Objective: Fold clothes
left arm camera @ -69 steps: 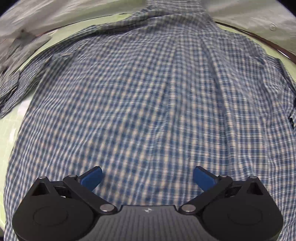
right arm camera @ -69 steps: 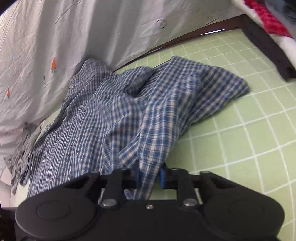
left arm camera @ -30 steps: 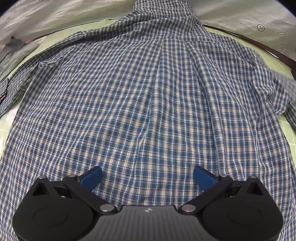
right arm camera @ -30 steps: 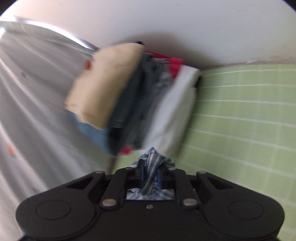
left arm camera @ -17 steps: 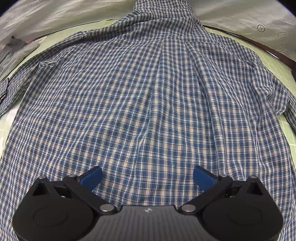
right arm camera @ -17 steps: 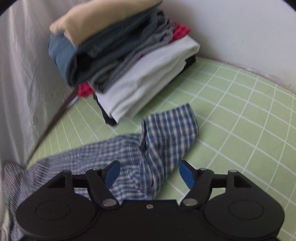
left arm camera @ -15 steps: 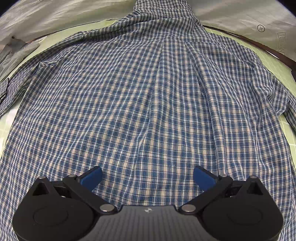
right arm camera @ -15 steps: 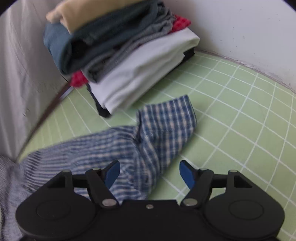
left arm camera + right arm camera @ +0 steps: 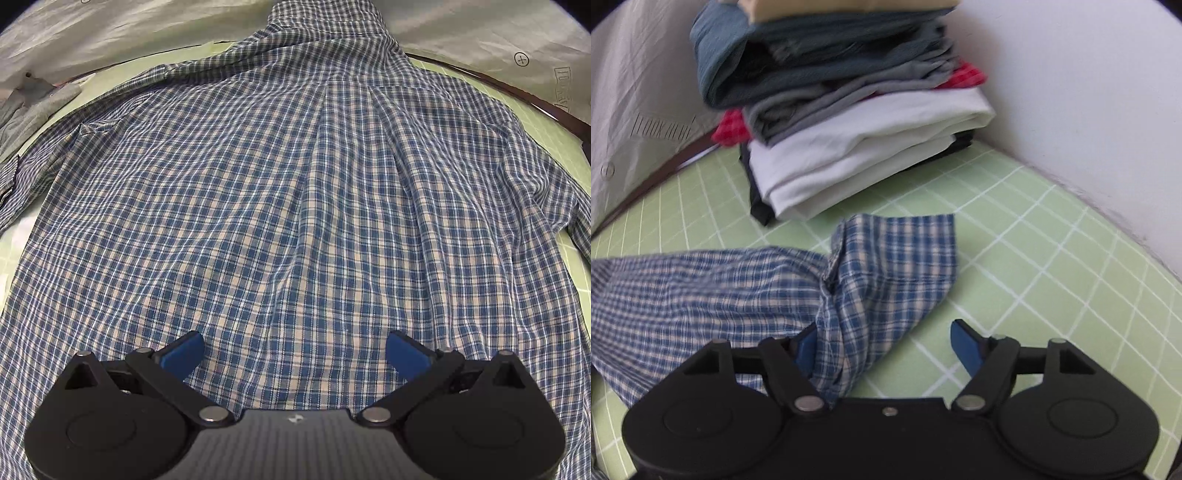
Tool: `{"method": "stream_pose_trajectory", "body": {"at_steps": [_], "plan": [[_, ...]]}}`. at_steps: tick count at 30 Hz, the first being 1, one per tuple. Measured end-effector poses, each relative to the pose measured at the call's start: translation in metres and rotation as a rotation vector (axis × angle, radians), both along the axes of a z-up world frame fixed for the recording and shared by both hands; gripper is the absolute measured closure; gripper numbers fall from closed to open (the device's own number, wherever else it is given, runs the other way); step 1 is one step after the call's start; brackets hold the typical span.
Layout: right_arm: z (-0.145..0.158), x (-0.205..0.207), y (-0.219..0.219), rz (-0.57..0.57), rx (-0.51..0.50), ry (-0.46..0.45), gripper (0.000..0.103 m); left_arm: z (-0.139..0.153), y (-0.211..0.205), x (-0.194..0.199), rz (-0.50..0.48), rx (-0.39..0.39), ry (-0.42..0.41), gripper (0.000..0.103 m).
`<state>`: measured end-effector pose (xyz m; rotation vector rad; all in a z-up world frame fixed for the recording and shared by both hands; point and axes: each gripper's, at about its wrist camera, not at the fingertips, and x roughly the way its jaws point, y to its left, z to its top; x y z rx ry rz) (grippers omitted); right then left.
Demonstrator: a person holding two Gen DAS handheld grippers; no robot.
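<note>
A blue, white and tan plaid shirt (image 9: 295,192) lies spread back-side up on the green grid mat (image 9: 569,254), collar at the far end. My left gripper (image 9: 295,352) hovers open over its lower back, nothing between the blue pads. In the right wrist view the shirt's sleeve (image 9: 738,295) stretches out to the right, its cuff (image 9: 901,254) lying flat on the mat (image 9: 1052,258). My right gripper (image 9: 886,345) stands open over the sleeve end; cloth lies loose against its left pad (image 9: 805,347).
A stack of folded clothes (image 9: 849,110) sits at the back of the mat by the white wall (image 9: 1089,92). A grey sheet (image 9: 110,33) borders the mat's far edge. A grey garment (image 9: 26,107) lies at the far left.
My right gripper carried the sleeve out to the right, then opened and let it drop on the mat near the stack. The left gripper stayed open and barely moved.
</note>
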<state>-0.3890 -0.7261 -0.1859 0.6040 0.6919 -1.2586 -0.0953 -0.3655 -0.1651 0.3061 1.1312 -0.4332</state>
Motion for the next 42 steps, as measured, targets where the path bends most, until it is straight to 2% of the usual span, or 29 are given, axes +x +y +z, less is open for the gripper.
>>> {"method": "stream_pose_trajectory", "body": {"at_steps": [2, 10, 12, 15, 16, 18, 20, 23, 26, 28, 30, 33, 35, 38, 42], "plan": [[0.004, -0.012, 0.005, -0.048, -0.03, 0.026, 0.029, 0.0, 0.0, 0.0, 0.0, 0.0, -0.001, 0.0], [-0.002, -0.052, 0.004, -0.205, -0.002, 0.03, 0.029, -0.001, -0.001, 0.0, 0.0, 0.0, -0.002, 0.0], [0.0, -0.056, 0.004, -0.221, 0.001, 0.005, 0.028, -0.001, -0.001, 0.0, 0.0, -0.002, -0.004, 0.0], [0.005, -0.047, 0.008, -0.187, -0.025, 0.027, 0.027, -0.002, -0.001, -0.001, 0.0, -0.004, -0.009, 0.0], [0.008, -0.041, 0.011, -0.155, -0.037, 0.033, 0.026, -0.002, -0.001, -0.001, -0.001, -0.005, -0.011, 0.0], [0.013, -0.027, 0.017, -0.081, -0.063, 0.043, 0.013, -0.002, -0.001, -0.001, -0.004, -0.005, -0.011, 0.0], [0.018, -0.011, 0.025, 0.009, -0.092, 0.061, 0.005, -0.001, 0.006, -0.003, 0.009, -0.004, -0.007, 0.0], [0.024, 0.019, 0.044, 0.201, -0.134, 0.099, 0.003, 0.002, 0.02, -0.007, 0.035, -0.002, -0.001, 0.0], [0.026, 0.047, 0.066, 0.383, -0.115, 0.06, 0.004, 0.005, 0.033, -0.011, 0.06, 0.0, 0.005, 0.0], [0.024, 0.065, 0.082, 0.509, -0.079, 0.007, 0.012, 0.009, 0.048, -0.015, 0.091, -0.008, -0.012, 0.0], [0.02, 0.082, 0.097, 0.631, -0.023, -0.054, 0.029, 0.013, 0.062, -0.019, 0.124, -0.011, -0.033, 0.0], [0.013, 0.106, 0.115, 0.752, 0.057, -0.121, 0.047, 0.017, 0.081, -0.023, 0.194, -0.007, -0.054, 0.0], [0.008, 0.121, 0.125, 0.821, 0.102, -0.153, 0.05, 0.016, 0.092, -0.026, 0.24, -0.011, -0.05, 0.0], [0.002, 0.138, 0.133, 0.886, 0.159, -0.174, 0.057, 0.012, 0.104, -0.029, 0.288, -0.018, -0.024, 0.0], [-0.003, 0.157, 0.142, 0.948, 0.152, -0.101, 0.07, 0.007, 0.109, -0.028, 0.324, -0.015, 0.0, 0.0]]}}
